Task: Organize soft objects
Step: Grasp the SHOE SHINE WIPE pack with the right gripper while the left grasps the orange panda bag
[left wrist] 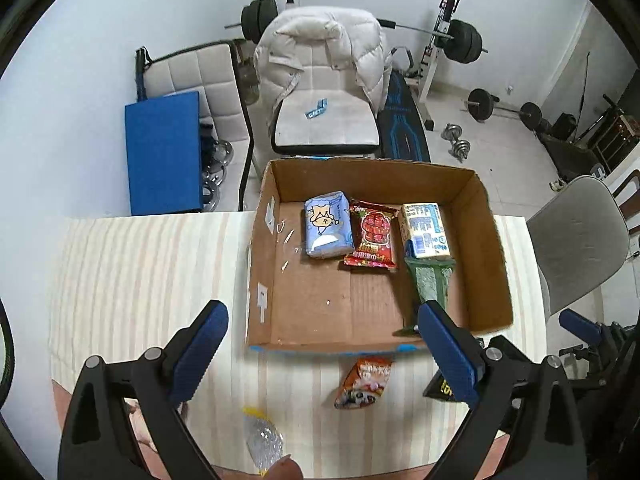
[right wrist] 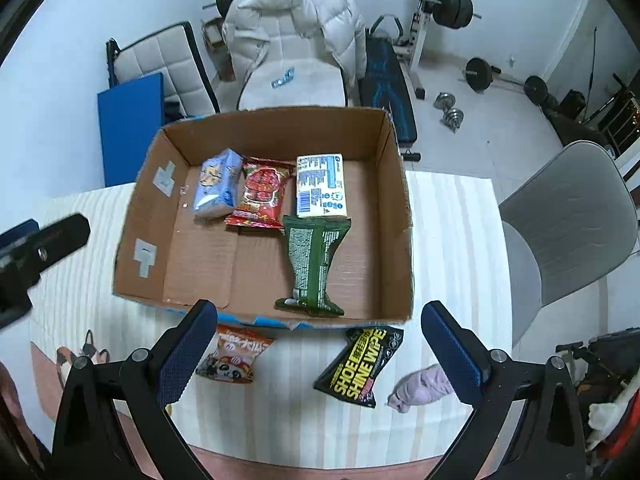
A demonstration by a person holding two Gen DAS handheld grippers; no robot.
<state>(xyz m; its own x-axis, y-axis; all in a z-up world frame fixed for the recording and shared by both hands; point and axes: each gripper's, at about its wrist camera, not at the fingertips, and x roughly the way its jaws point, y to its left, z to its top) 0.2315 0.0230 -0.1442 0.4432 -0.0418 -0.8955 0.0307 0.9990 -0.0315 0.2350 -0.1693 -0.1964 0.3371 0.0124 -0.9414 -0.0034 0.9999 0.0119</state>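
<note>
An open cardboard box (left wrist: pixel 496 264) (right wrist: pixel 140 216) stands on the striped table. Inside lie a light-blue tissue pack (left wrist: pixel 328 229) (right wrist: pixel 218 184), a red snack pack (left wrist: pixel 374 236) (right wrist: pixel 262 194), a white-and-blue pack (left wrist: pixel 426 230) (right wrist: pixel 320 190) and a green pouch (left wrist: pixel 430 280) (right wrist: pixel 314 260). In front of the box lie an orange snack bag (left wrist: pixel 364 382) (right wrist: pixel 236 356), a black shoe-wipe pack (right wrist: pixel 360 364) (left wrist: pixel 440 390), a pink cloth (right wrist: pixel 420 388) and a clear yellow-topped bag (left wrist: pixel 262 438). My left gripper (left wrist: pixel 332 344) is open and empty above the table. My right gripper (right wrist: pixel 320 344) is open and empty above the front items.
The table's far edge (left wrist: pixel 160 216) runs behind the box. A grey chair (right wrist: pixel 568 224) stands at the right. A white chair with a jacket (left wrist: pixel 324 80), a blue board (left wrist: pixel 164 156) and weights (left wrist: pixel 460 40) are behind the table.
</note>
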